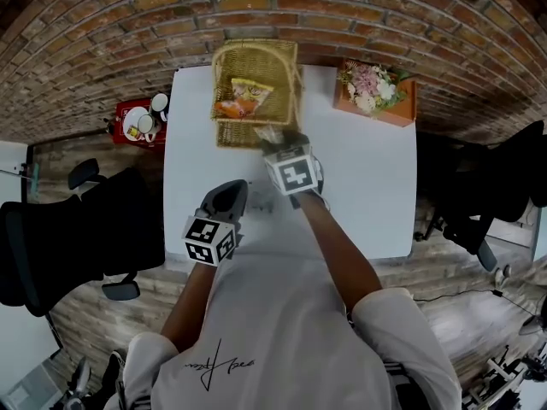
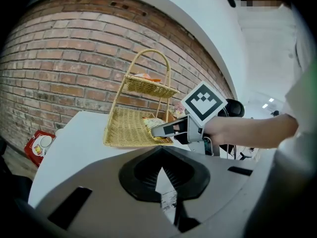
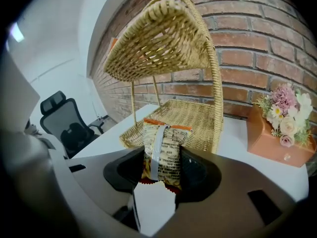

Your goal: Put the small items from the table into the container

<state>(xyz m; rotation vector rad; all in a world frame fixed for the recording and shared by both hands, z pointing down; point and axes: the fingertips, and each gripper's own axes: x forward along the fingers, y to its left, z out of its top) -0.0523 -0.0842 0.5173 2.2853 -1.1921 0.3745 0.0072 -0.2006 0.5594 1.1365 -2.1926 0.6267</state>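
Snack packet: it stood upright in the right gripper, just short of the wicker basket's near rim and above the white counter. It was not yet in the basket.
Right gripper: its jaws were clenched on the packet's lower half. The crimped top was free and pointed toward the lower tray.
Basket: this was the container, two wicker tiers under a hooped handle at the counter's far edge. The upper tier held orange and yellow packets. The lower tray showed only bare weave where visible.
Left gripper: its jaws were pressed together on nothing, and it hung over the counter's near part, well apart from the basket.
Surroundings: a flower box sat at the far right corner against the brick wall. A red tray with cups lay beyond the counter's left edge.
Risk: if let go too early, the packet would probably land on the counter in front of the rim. The upper tier overhangs the lower tray, so a high approach could knock it or the handle and shift the light basket. The slick wrapper might also slide in the grip.
Hidden: from the head view the upper tier covered most of the lower tray, and the right gripper covered its front. The print on the packet was unreadable. No other loose items could be made out on the counter.
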